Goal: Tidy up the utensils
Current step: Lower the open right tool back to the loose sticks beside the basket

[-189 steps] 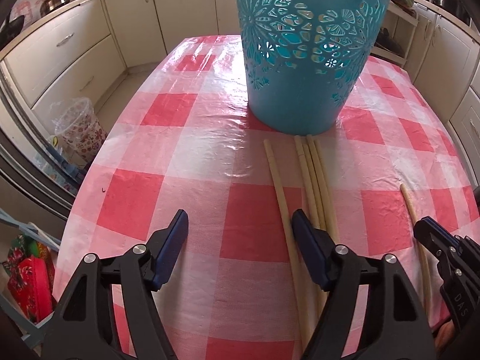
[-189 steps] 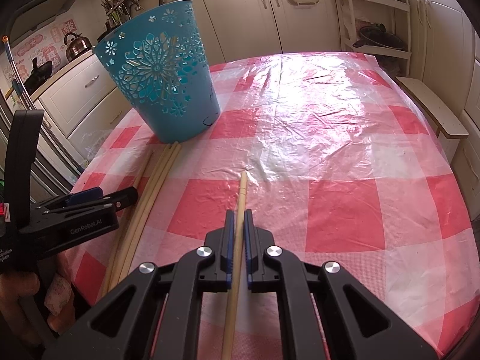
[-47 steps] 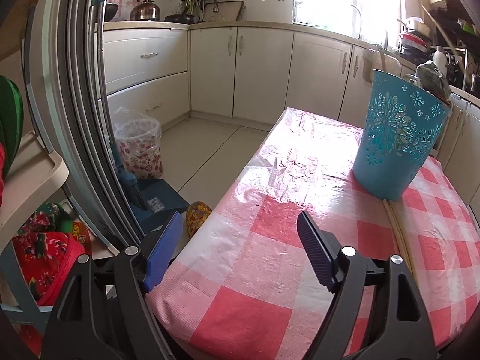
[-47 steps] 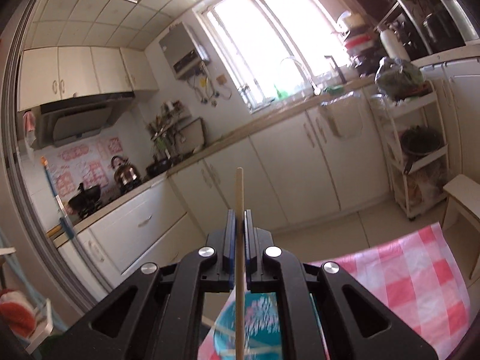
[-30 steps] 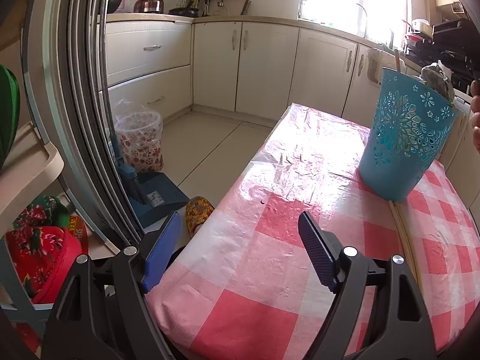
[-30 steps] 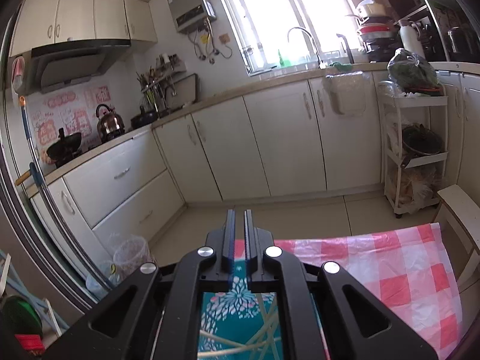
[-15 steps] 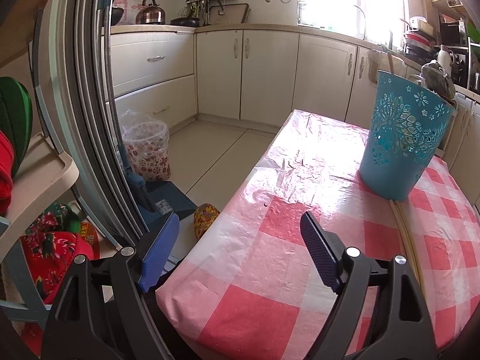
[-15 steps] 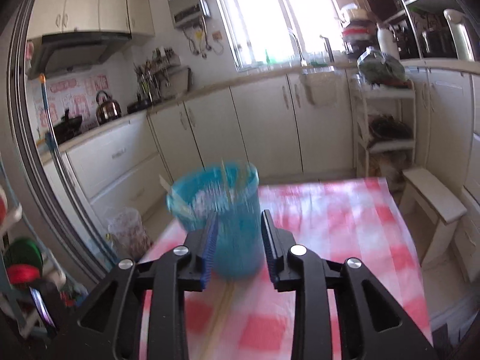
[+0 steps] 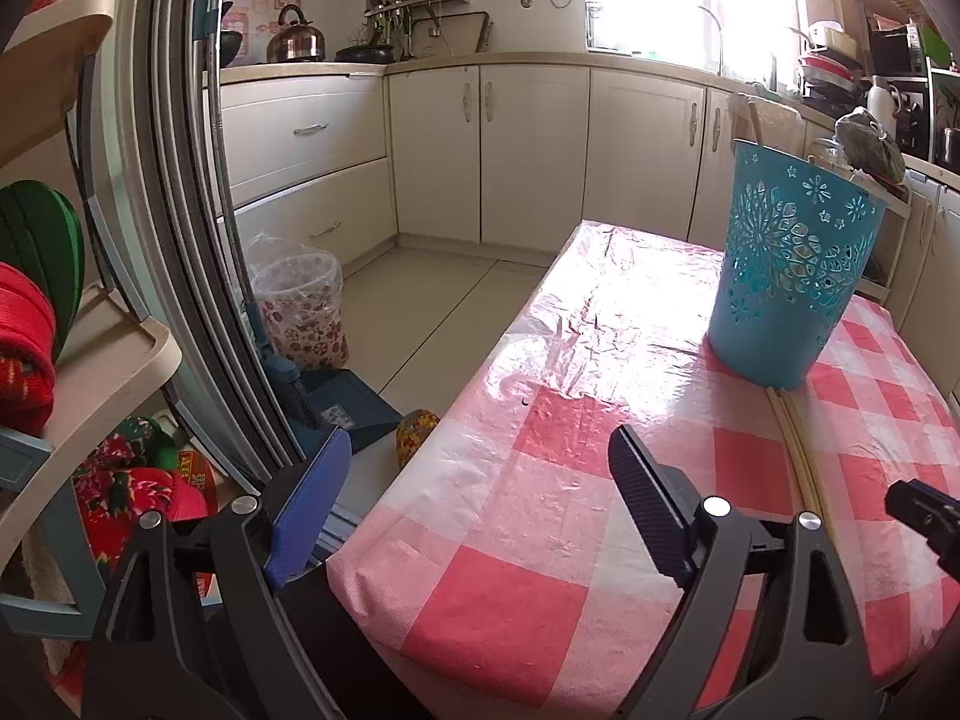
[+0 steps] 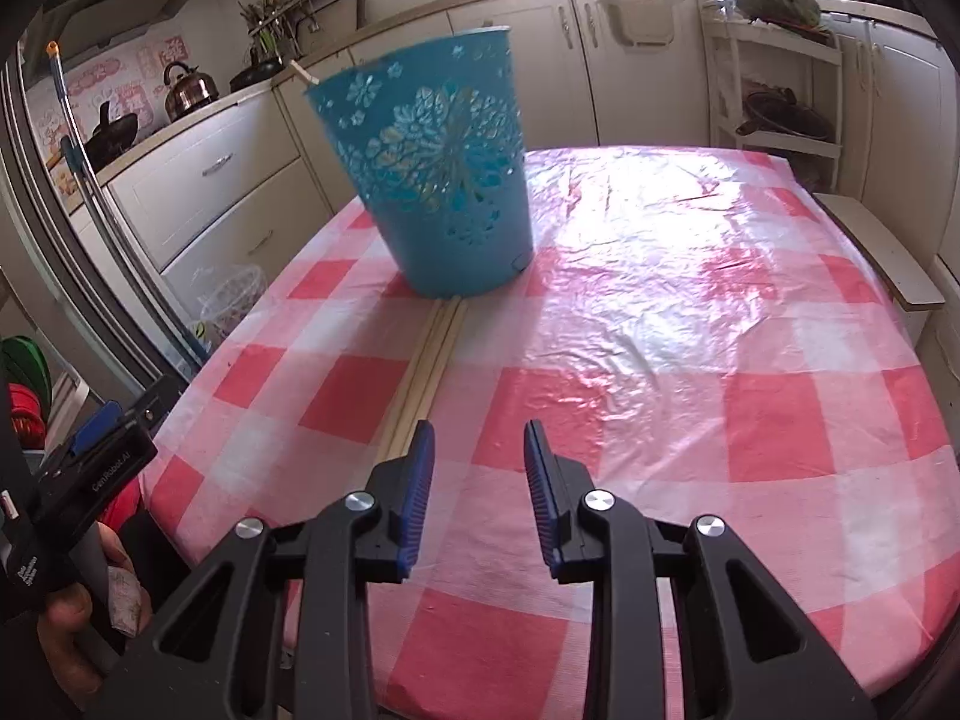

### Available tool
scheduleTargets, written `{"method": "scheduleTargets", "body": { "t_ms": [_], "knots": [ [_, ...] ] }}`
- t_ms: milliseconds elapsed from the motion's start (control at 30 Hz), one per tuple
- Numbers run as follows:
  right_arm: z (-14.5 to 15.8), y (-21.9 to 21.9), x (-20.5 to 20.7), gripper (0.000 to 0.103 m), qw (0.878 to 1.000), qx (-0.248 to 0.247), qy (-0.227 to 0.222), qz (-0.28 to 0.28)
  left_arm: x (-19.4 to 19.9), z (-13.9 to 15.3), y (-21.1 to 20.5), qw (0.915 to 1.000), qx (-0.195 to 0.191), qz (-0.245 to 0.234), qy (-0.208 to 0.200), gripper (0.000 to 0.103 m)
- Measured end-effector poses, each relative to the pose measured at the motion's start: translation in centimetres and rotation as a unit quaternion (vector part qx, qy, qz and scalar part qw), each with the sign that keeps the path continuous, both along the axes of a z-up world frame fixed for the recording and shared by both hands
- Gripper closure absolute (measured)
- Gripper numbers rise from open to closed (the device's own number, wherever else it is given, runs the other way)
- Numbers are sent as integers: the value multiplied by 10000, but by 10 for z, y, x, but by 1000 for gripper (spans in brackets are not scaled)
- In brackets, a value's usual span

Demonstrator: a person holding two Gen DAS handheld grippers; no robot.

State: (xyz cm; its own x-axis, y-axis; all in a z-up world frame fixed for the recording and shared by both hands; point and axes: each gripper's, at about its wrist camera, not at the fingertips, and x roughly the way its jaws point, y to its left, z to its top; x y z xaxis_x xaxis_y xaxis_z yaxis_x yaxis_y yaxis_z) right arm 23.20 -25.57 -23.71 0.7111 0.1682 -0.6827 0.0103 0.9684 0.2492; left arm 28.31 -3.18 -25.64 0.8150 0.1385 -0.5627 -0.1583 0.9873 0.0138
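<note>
1. My right tool [image 10: 474,486] has just been opening. Its two blue pads are apart now, and nothing is between them.
2. It hangs over the near part of the desk [image 10: 690,312], which has a red and white check cloth.
3. The long sticks [image 10: 429,360] lie flat on the cloth, side by side in a tight bunch. Their far ends touch the foot of the blue basket [image 10: 438,180]. They sit just left of my right tool, so I think I must go a little left to pick one up.
4. The blue basket stands upright, far along the desk. One stick end pokes out over its rim, so I think the sticks go in there.
5. My left tool [image 9: 474,510] is wide apart and holds nothing. It has also been opening a bit. It waits at the near left corner of the desk, out of the way.
6. The sticks lie close together, so I may grab two at once.
</note>
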Motion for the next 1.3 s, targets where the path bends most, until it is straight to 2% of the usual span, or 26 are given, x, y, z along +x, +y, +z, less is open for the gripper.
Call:
{"method": "scheduleTargets", "body": {
  "t_ms": [200,500,767,967,1133,1233,1300],
  "knots": [
    [-16,6,-4,72,9998,-31,179,3,-3,-1,2,10000,7,-8,62,17],
    [-18,23,11,72,9997,-46,226,98,-4,-5,3,9999,18,-32,134,15],
    [-22,34,17,72,9991,-265,281,179,0,-11,4,9998,7,-32,219,14],
    [-19,23,15,72,9998,46,177,56,2,-13,3,9996,17,-39,267,14],
    [-16,22,27,72,9996,-152,221,-63,2,-14,1,9996,34,-54,277,14],
    [-20,22,36,72,9987,-299,393,-113,2,-14,1,9996,52,-57,281,14],
    [-21,23,37,76,9982,-442,389,-105,2,-12,1,9996,12,-56,291,14]
  ]
}}
